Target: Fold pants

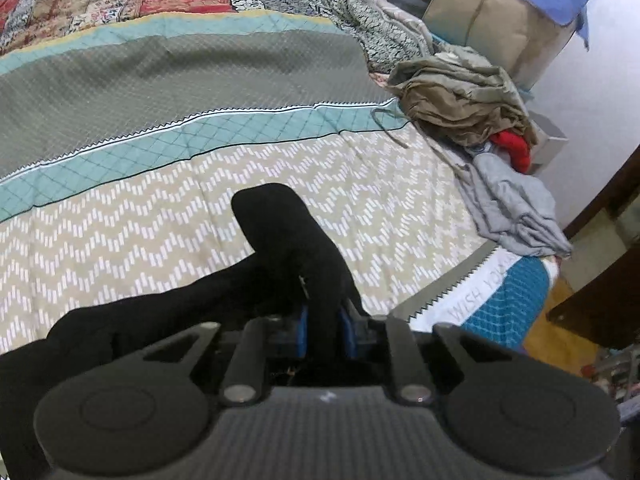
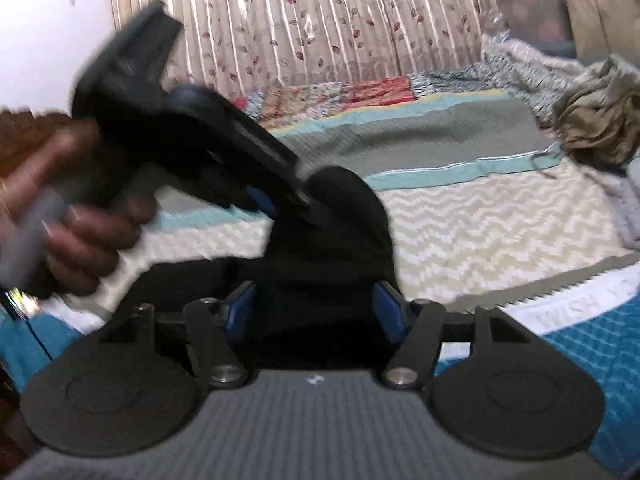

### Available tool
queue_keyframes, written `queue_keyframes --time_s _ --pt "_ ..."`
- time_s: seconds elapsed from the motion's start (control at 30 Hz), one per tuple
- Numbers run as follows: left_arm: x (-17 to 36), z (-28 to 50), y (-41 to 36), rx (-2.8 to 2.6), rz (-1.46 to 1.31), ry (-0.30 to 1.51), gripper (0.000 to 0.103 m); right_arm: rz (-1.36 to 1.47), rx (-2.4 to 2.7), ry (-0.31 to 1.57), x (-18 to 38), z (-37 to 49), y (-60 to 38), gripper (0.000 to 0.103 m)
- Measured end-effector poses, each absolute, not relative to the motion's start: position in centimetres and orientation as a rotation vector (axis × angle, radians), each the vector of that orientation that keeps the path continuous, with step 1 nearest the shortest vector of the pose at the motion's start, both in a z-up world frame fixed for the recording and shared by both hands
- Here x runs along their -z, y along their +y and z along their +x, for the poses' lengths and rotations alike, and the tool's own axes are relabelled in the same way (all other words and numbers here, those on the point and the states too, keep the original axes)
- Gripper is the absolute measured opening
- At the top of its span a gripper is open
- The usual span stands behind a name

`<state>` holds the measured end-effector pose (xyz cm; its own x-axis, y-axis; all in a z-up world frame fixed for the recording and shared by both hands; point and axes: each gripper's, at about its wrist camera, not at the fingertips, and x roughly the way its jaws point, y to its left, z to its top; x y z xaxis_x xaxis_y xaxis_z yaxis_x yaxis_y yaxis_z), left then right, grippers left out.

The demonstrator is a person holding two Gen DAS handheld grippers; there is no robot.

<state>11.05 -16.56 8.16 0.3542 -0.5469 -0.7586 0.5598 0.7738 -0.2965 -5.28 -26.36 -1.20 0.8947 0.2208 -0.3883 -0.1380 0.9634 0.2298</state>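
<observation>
We are holding a pair of black pants (image 1: pixel 280 248) up over a bed, one hand-held gripper on each side. Our left gripper (image 1: pixel 324 320) has its blue pads pressed tight on a bunched ridge of the black cloth, which rises in a hump ahead of the fingers and trails away to the lower left. In the right wrist view, our right gripper (image 2: pixel 316 312) has its blue pads spread wide with black cloth lying between them, so it looks released, not pinching; the frame is motion-blurred, so we say this with some caution. That view also shows the left hand (image 2: pixel 76 216) wrapped around the left gripper's handle. We judge the step to be carrying the pants out over the bed to lay them flat. To do it well, we should get the right gripper closed on a firm edge of cloth first, then draw the two grippers apart so the fabric hangs taut before lowering it. The chevron-patterned quilt (image 1: pixel 168 208) offers broad open room straight ahead. To the right, an olive clothes heap (image 1: pixel 460 92) and a grey garment (image 1: pixel 516 208) sit near the bed's edge, where a blue towel (image 1: pixel 504 300) hangs, so we should keep the pants left of them.
</observation>
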Motion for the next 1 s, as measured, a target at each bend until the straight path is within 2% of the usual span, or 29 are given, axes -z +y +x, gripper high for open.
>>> queue_keyframes --time_s 0.03,0.1,0.13,0.4,0.63,0.67,0.77,0.83,0.9,0.97,1.0 --pt "-8.3 11.0 -16.1 0.721 0.012 0.970 0.016 0.196 -0.189 0.444 1.5 -5.0 -26.3 0.058" --pt "-8.7 10.8 -15.4 0.719 0.012 0.953 0.016 0.213 -0.230 0.469 1.7 -4.1 -26.1 0.008" --pt "-9.0 10.8 -14.8 0.716 0.006 0.945 0.016 0.216 -0.249 0.487 1.5 -3.6 -25.8 0.007" --pt "-11.4 10.4 -4.8 0.642 -0.135 0.862 0.016 0.226 -0.574 0.464 -2.6 -1.8 -19.4 0.007" --pt "-7.2 9.7 4.3 0.442 -0.222 0.904 0.016 0.116 -0.754 0.595 -1.6 1.5 -10.6 0.009" --pt "-6.3 9.8 4.9 0.419 -0.229 0.916 0.016 0.100 -0.769 0.628 -1.0 2.0 -9.3 0.014" --pt "-2.1 10.3 5.6 0.321 -0.193 0.987 0.019 0.046 -0.779 0.725 1.9 3.3 -6.9 0.039" --pt "0.0 10.3 5.9 0.292 -0.201 1.016 0.022 0.056 -0.786 0.764 2.6 3.5 -6.8 0.039" --pt "0.2 10.0 6.5 0.291 -0.253 0.995 0.023 0.081 -0.809 0.761 1.5 3.2 -7.9 0.050" --pt "-0.4 9.8 6.9 0.302 -0.294 0.985 0.027 0.121 -0.827 0.734 0.3 2.4 -9.8 0.050" --pt "-0.7 9.7 7.3 0.304 -0.318 0.981 0.033 0.140 -0.827 0.719 -0.3 1.9 -10.8 0.050"
